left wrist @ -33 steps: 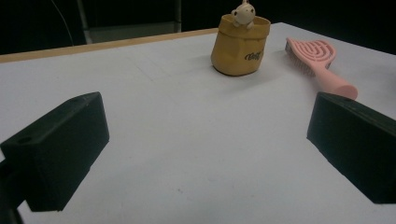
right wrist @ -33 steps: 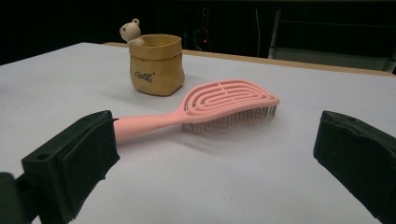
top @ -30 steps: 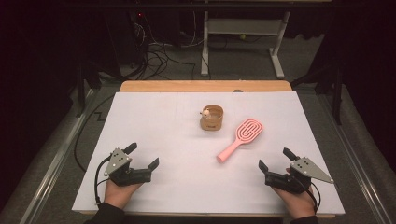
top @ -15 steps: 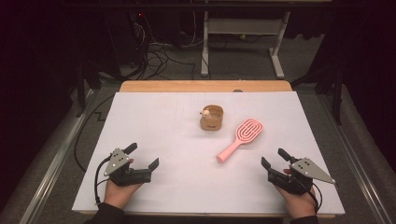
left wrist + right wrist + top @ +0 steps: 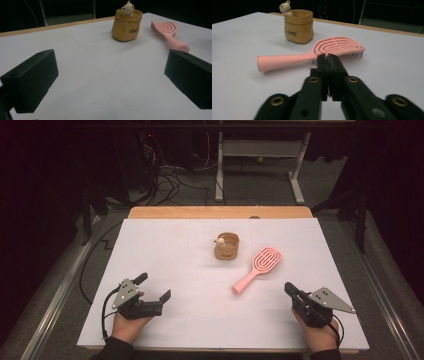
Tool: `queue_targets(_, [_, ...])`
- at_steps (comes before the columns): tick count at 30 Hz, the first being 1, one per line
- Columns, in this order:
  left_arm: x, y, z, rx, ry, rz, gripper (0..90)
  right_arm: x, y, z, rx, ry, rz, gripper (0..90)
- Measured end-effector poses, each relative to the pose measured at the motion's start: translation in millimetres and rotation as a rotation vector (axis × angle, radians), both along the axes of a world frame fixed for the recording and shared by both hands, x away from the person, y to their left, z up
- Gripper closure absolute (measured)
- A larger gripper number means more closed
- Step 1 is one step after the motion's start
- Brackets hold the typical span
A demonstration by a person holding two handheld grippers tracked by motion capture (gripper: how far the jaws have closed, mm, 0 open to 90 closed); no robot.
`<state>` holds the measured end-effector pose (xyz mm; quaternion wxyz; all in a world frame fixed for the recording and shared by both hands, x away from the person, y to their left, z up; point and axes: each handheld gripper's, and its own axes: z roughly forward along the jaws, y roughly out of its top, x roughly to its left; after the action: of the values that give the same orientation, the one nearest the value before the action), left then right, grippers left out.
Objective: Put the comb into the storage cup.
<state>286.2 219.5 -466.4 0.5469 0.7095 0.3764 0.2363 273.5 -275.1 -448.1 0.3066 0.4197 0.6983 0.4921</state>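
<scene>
left tongs (image 5: 152, 287): black, grey three-cornered plate, black cable | right tongs (image 5: 289, 289): black, brass-ringed holes | dark sleeves

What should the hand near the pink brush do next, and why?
Probably open the right gripper again. Its jaws have just been closing and now stand shut with nothing between them, and the pink brush lies on the table ahead of it, untouched. Shut jaws cannot take the handle.

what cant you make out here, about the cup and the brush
- Inside of the tan cup: its own wall hides it in both gripper views; too small in the high view.
- The cup's printed word: too small and blurred in both gripper views.
- Pink hairbrush bristles: in the right gripper view, part of the row is hidden behind the right gripper, whose jaws have just closed on nothing.
</scene>
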Motion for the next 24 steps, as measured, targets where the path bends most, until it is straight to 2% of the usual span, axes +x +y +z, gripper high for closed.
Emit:
queue_targets(6, [0.2, -0.4, -0.6, -0.006, 0.0, -0.006, 0.0, 3.8, 5.1, -1.9, -0.02, 0.024, 0.02, 90.0])
queue_targets(9, [-0.3, 0.6, -0.6, -0.011, 0.0, -0.009, 0.0, 13.0, 20.6, -1.6, -0.03, 0.05, 0.044, 90.0])
queue_targets(10, [-0.6, 1.0, -0.6, -0.017, 0.001, -0.01, 0.0, 13.0, 20.6, -1.6, -0.03, 0.05, 0.044, 90.0])
queue_targets(14, [-0.9, 2.9, -0.2, -0.029, 0.0, -0.018, 0.0, 39.8, 49.4, -2.4, -0.08, 0.107, 0.064, 90.0])
queue_targets(15, [-0.9, 2.9, -0.2, -0.029, 0.0, -0.018, 0.0, 39.8, 49.4, -2.4, -0.08, 0.107, 0.064, 90.0])
queue_targets(16, [-0.9, 3.2, -0.3, -0.036, -0.001, -0.017, 0.0, 46.6, 55.6, -2.4, -0.093, 0.126, 0.067, 90.0])
queue_targets(17, [-0.5, 3.9, -0.6, -0.039, 0.001, -0.02, 0.0, 61.3, 69.4, -1.1, -0.118, 0.153, 0.075, 90.0])
queue_targets(20, [0.0, 4.4, -1.1, -0.043, 0.002, -0.018, 0.0, 71.9, 79.7, 1.2, -0.131, 0.173, 0.084, 90.0])
queue_targets(21, [0.2, 5.2, -1.2, -0.046, 0.004, -0.019, 0.0, 82.7, 94.3, 4.4, -0.168, 0.19, 0.098, 90.0])
queue_targets(22, [0.2, 5.2, -1.2, -0.046, 0.004, -0.019, 0.0, 82.7, 94.3, 4.4, -0.168, 0.19, 0.098, 90.0])
queue_targets(23, [0.4, 6.2, -1.2, -0.049, 0.005, -0.017, 0.0, 90.6, 106.2, 5.7, -0.197, 0.204, 0.111, 90.0])
queue_targets(24, [0.4, 6.2, -1.2, -0.049, 0.005, -0.017, 0.0, 90.6, 106.2, 5.7, -0.197, 0.204, 0.111, 90.0])
